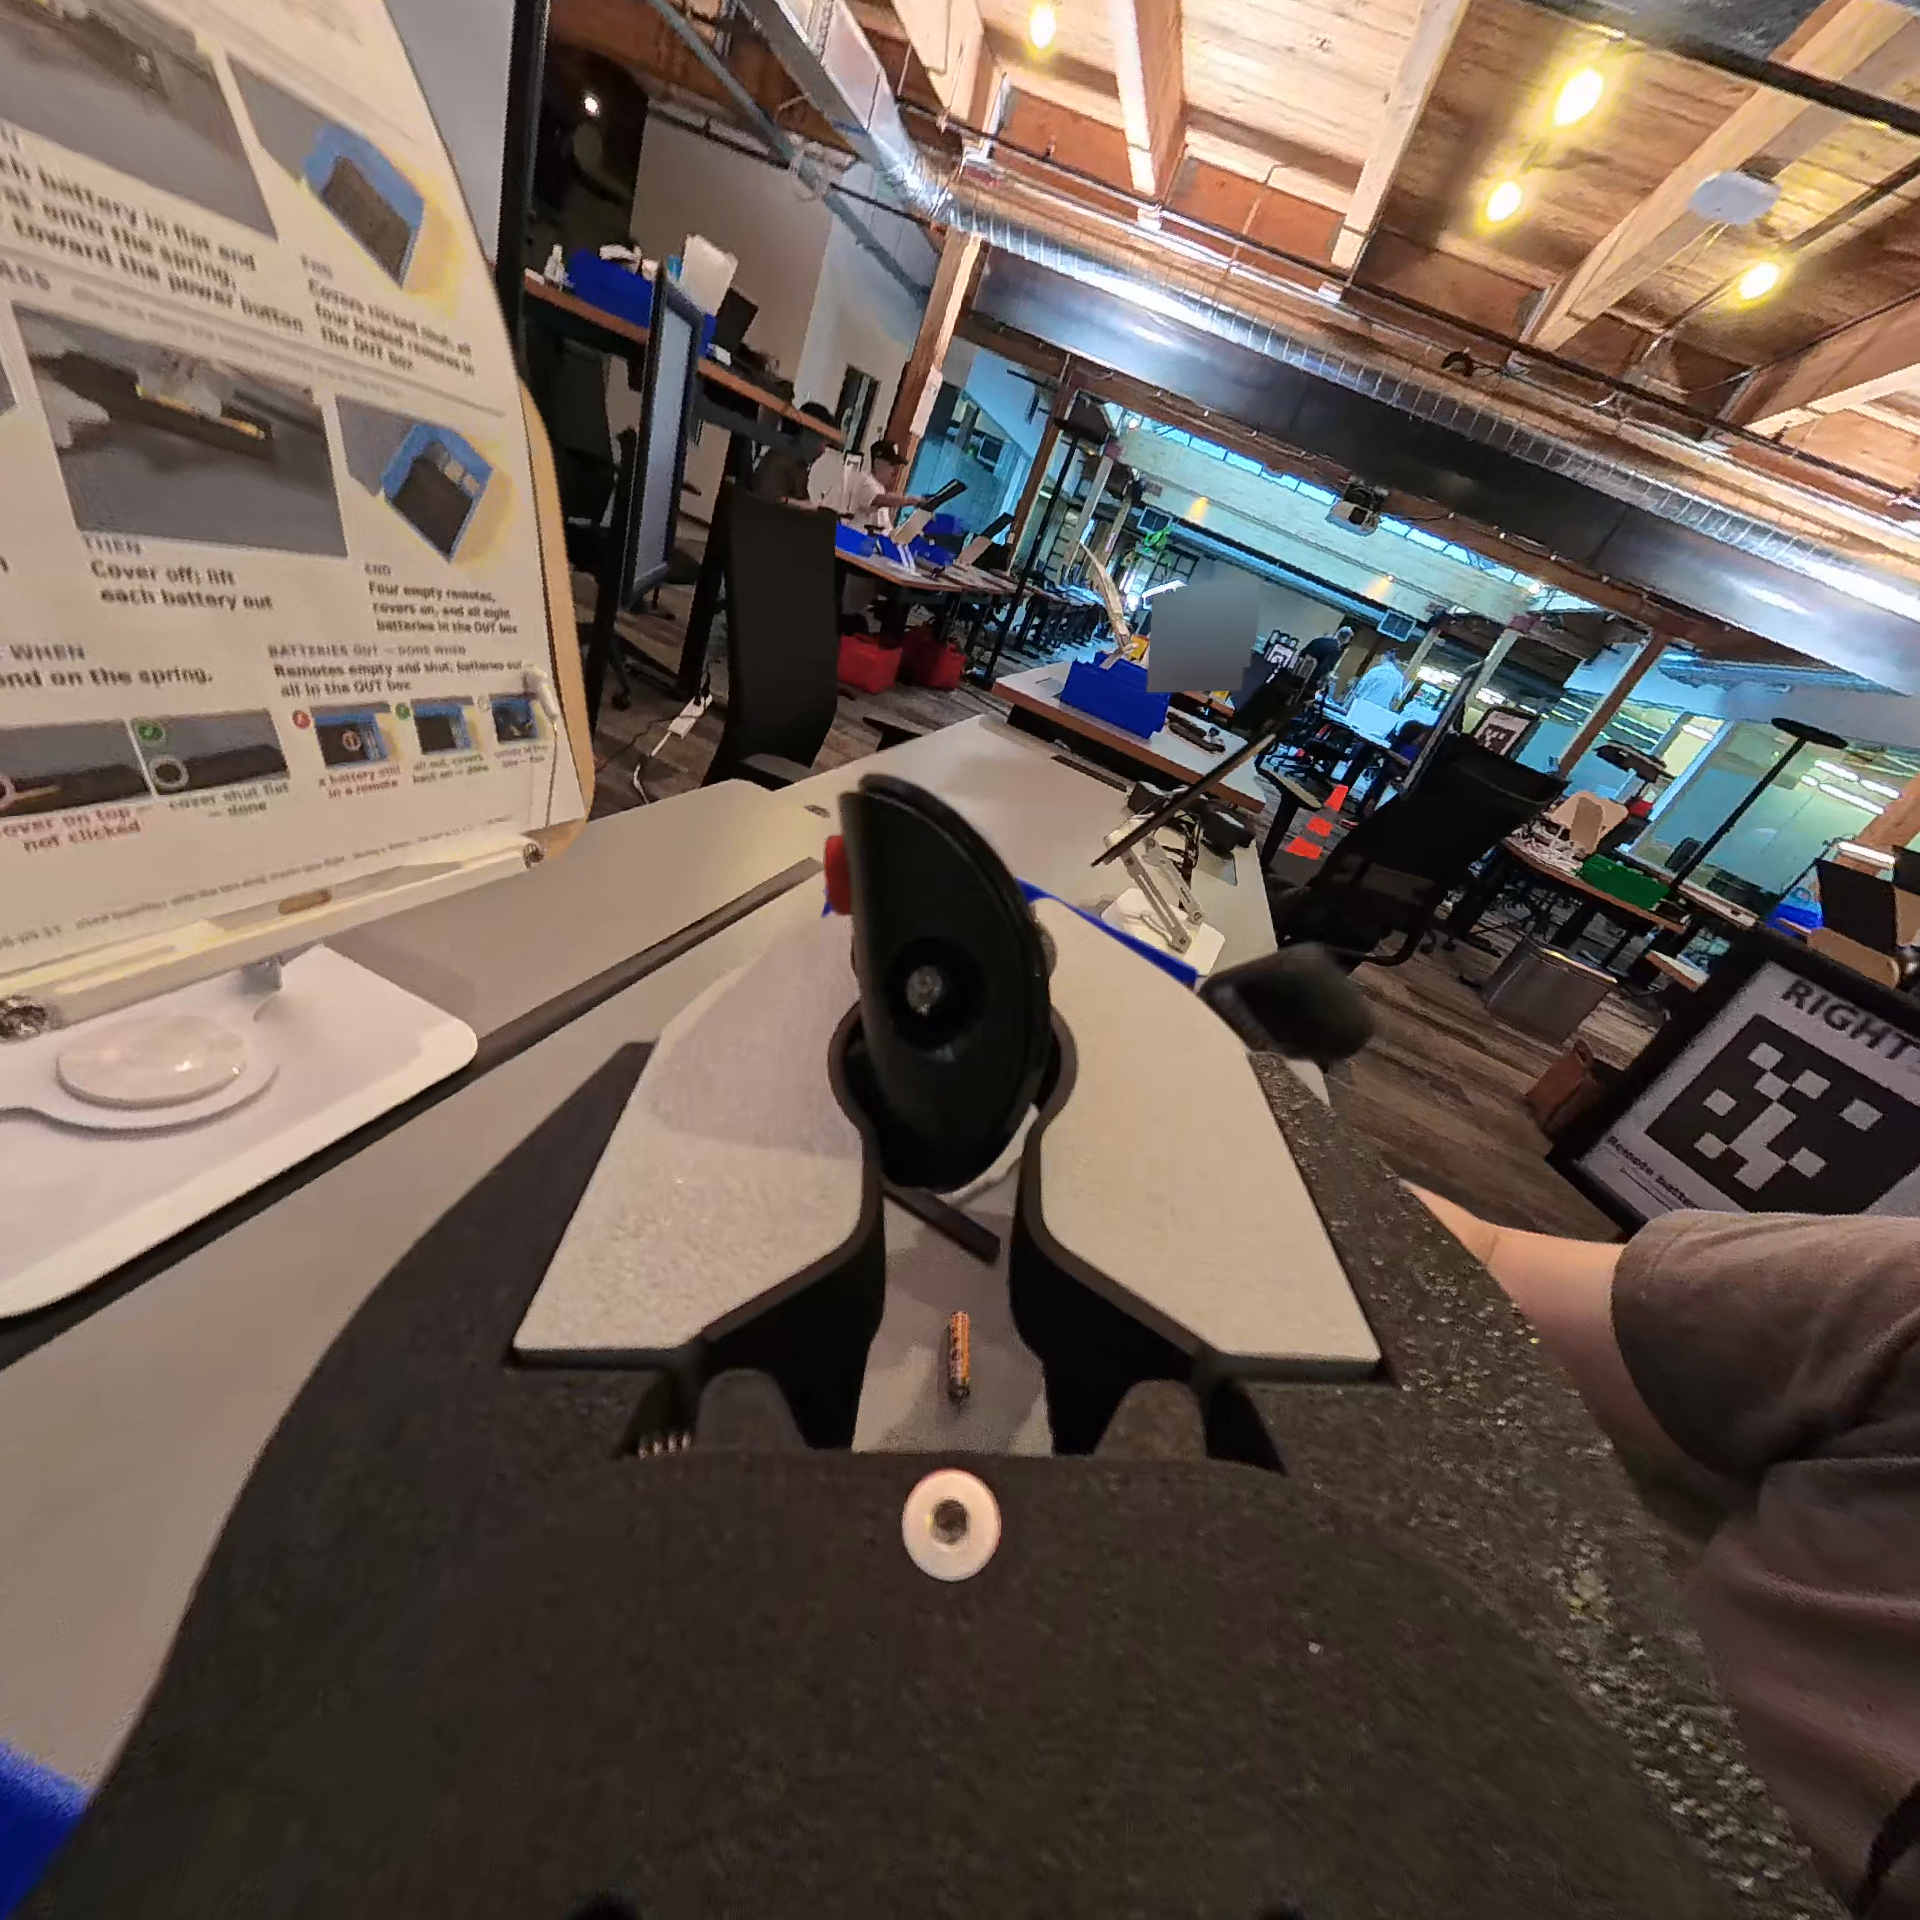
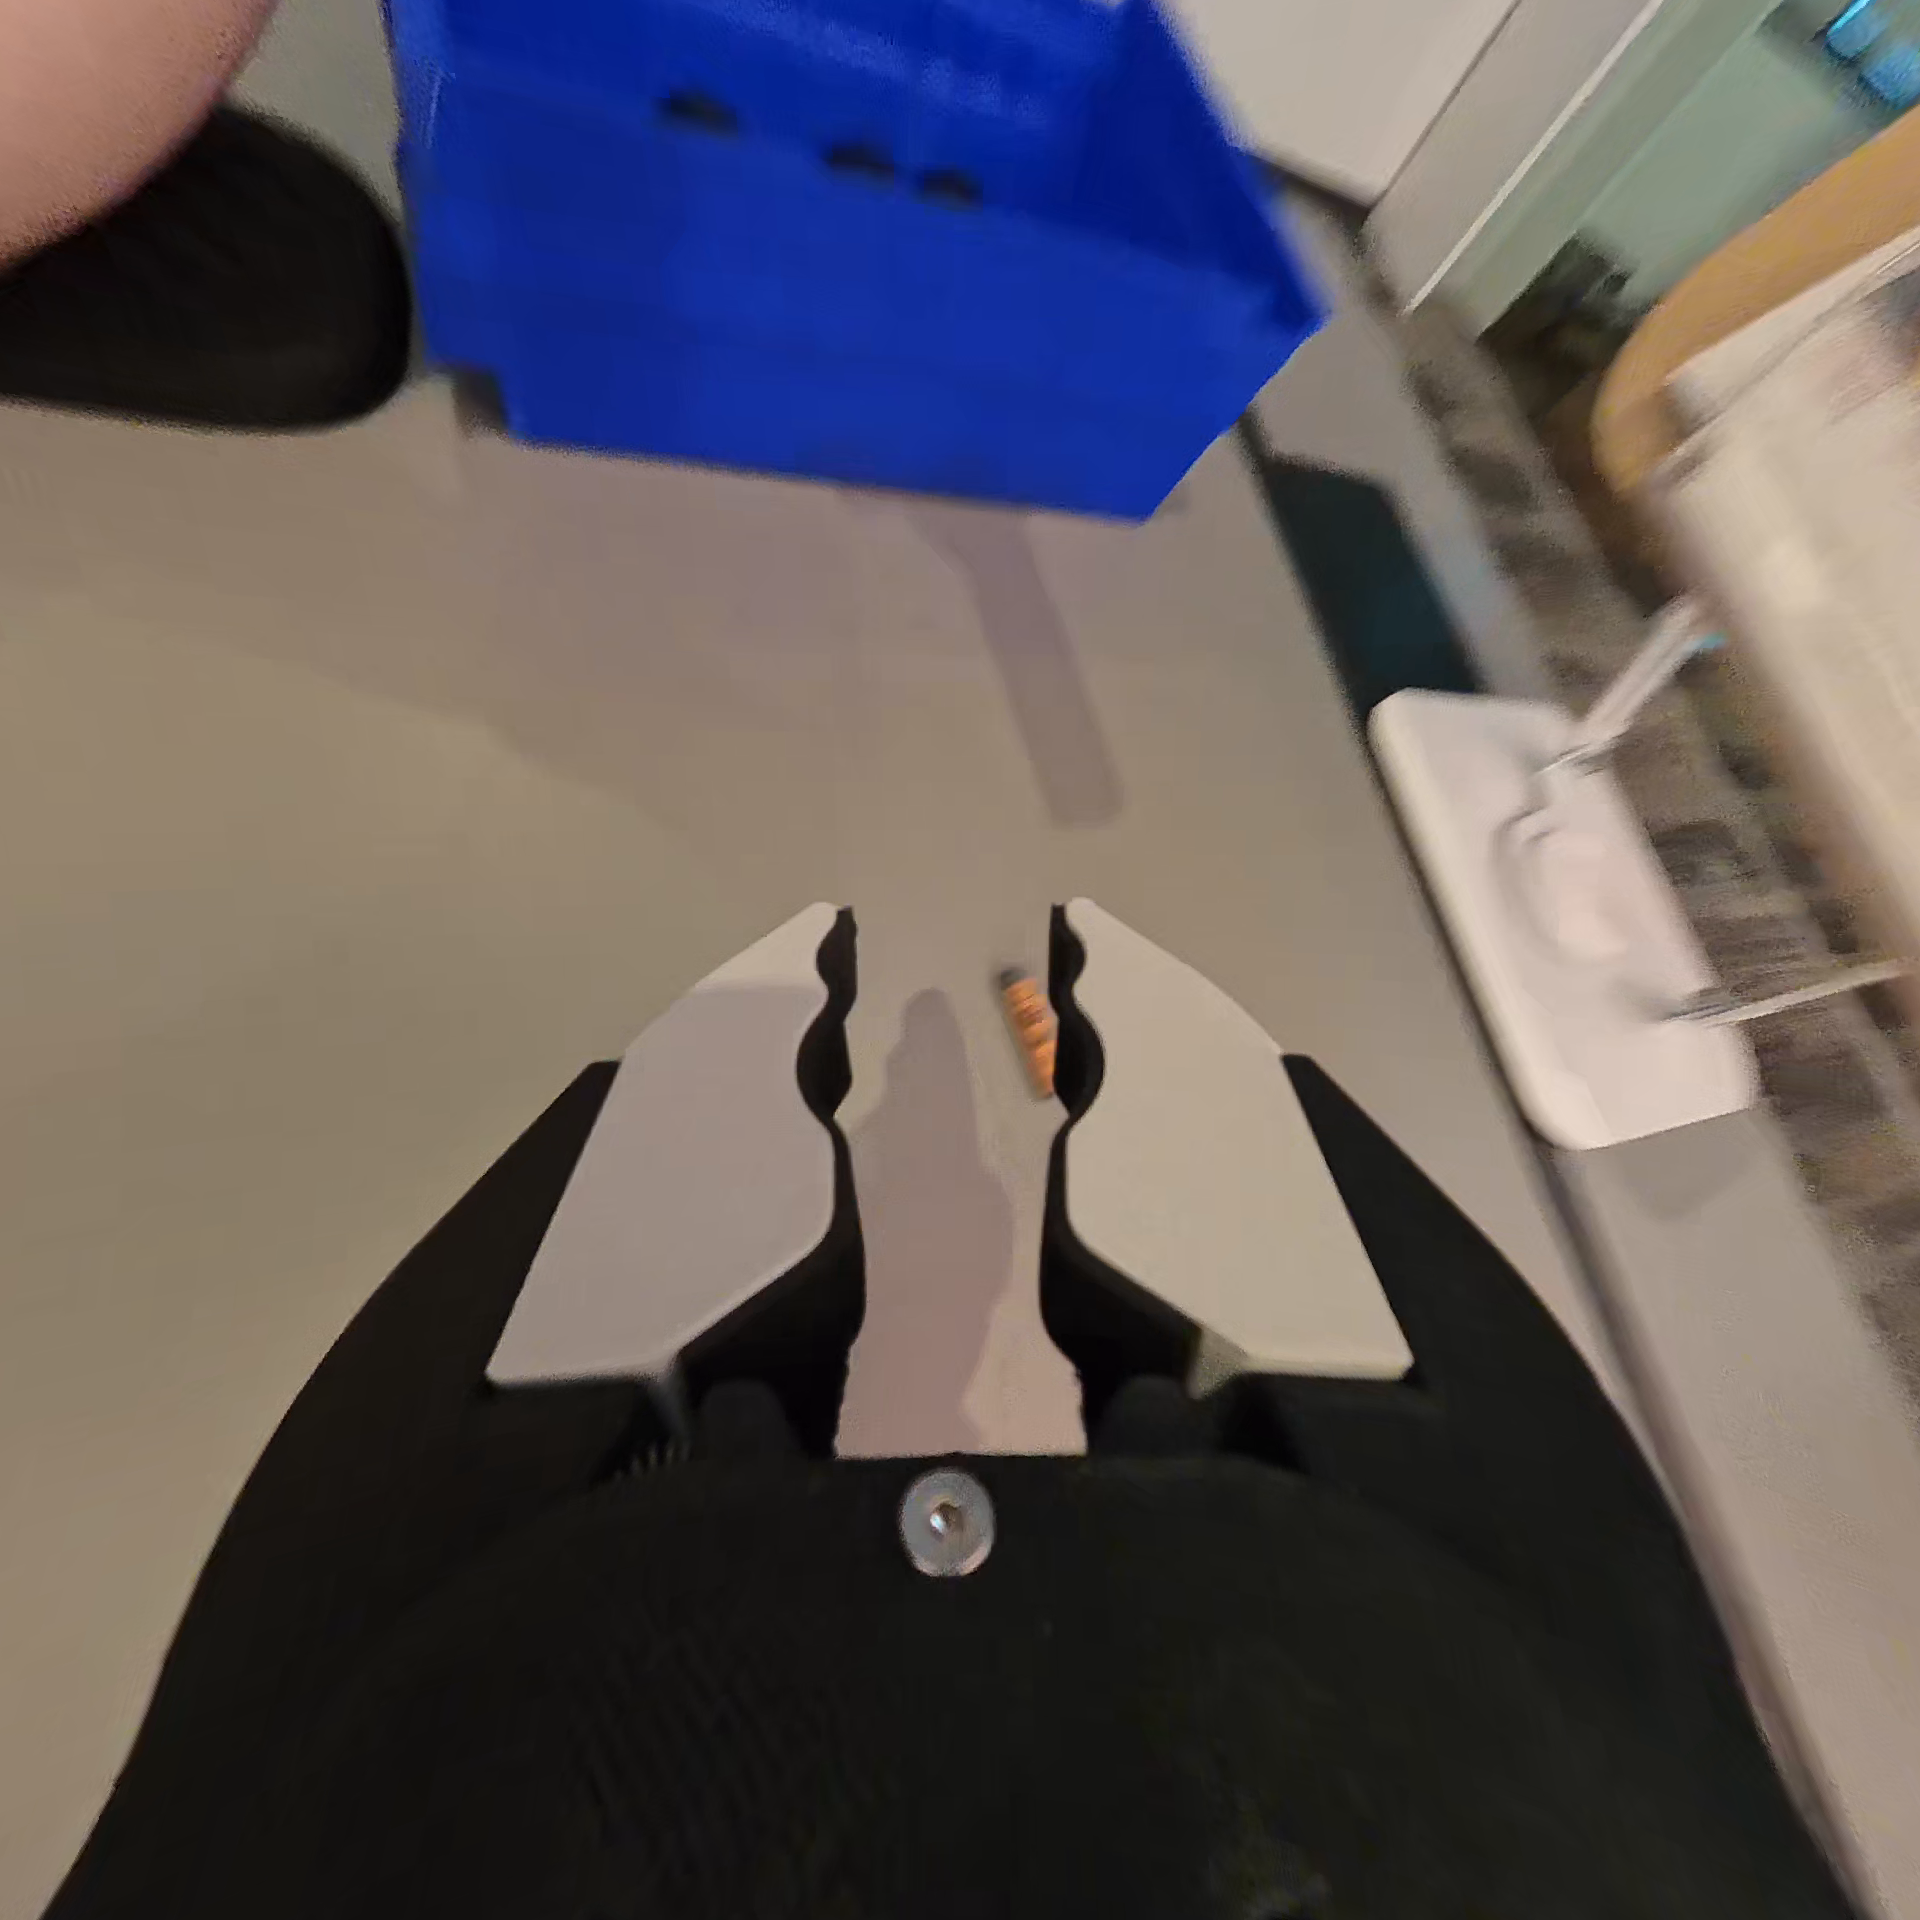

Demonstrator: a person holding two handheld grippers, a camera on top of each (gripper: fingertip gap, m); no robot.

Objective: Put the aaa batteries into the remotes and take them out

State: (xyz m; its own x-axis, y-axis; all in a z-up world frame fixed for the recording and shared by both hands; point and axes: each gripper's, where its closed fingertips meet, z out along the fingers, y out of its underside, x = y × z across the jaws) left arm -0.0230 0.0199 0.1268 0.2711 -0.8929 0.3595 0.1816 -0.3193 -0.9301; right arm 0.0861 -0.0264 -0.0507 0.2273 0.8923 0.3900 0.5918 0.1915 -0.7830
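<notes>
One remote point(image 1: 940, 997), black, red button at top, clamped upright between left gripper point(image 1: 951, 1039) fingers, above grey table point(image 1: 623, 935). One battery point(image 1: 957, 1369) lies on table beneath. Right gripper point(image 2: 951, 997) parted, empty, hovering over battery point(image 2: 1027, 1029) just beside its right finger. Blue bin point(image 2: 831, 291) beyond, blurred.

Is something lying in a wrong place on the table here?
Yes. One battery lies loose on the grey table, outside the blue box and not in a remote. The open right gripper is above it; the left gripper holds a black remote.
</notes>
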